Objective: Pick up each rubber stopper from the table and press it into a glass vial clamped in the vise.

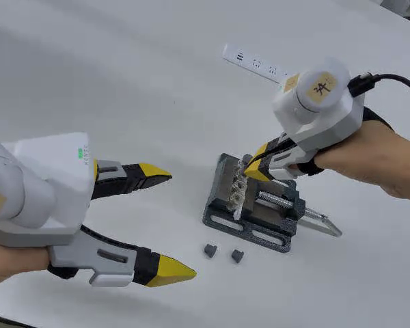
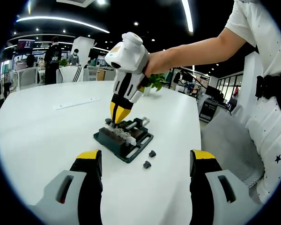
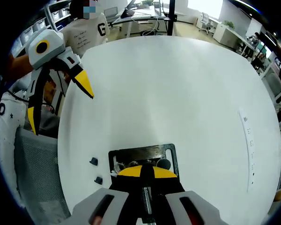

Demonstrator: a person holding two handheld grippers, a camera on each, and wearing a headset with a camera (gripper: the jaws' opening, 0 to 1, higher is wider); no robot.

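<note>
Left gripper (image 1: 179, 224), its jaws spread wide and holding nothing, hovered over the white table (image 1: 123, 82), well apart from the vise (image 1: 285, 205). Two loose rubber stoppers (image 1: 210, 251) lay on the table just in front of the vise. The right gripper (image 1: 249, 172), jaws pressed together, pointed down onto the glass vials (image 1: 238, 195) clamped in the vise, where one dark stopper (image 3: 164, 163) sat just beside its tips.
</note>
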